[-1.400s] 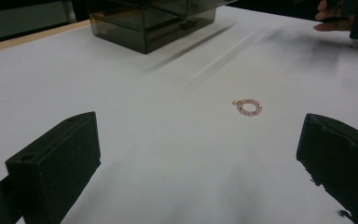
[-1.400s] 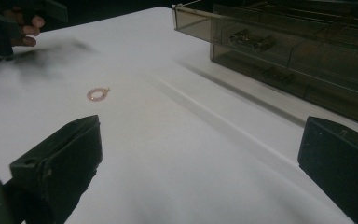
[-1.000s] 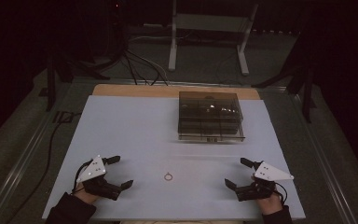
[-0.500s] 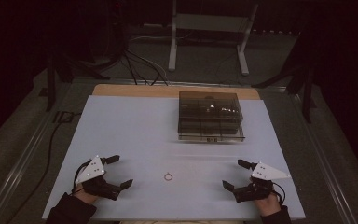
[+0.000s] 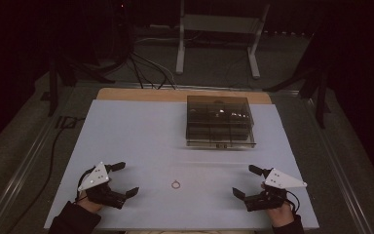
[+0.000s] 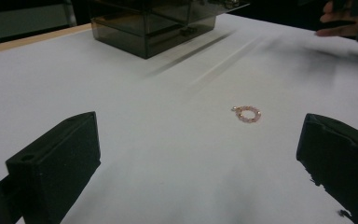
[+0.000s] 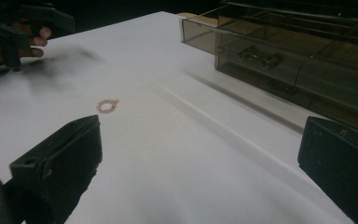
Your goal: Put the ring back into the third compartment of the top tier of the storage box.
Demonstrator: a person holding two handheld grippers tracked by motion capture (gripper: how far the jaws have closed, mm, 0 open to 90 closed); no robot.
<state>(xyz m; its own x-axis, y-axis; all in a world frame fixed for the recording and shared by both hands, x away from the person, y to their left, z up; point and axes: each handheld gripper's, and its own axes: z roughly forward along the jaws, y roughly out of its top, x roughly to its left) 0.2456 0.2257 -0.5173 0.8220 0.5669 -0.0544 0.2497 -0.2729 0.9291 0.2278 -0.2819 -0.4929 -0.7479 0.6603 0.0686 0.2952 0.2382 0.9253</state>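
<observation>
Starting pose: left gripper (image 5: 119,179) and right gripper (image 5: 247,181), jaws spread (empty), flank the ring (image 5: 175,184); next move probably a fine pinch.

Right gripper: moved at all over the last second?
Yes. The right gripper slid a little back toward the person's table edge, away from the smoky transparent plastic box. The small pink beaded ring stayed put.
</observation>
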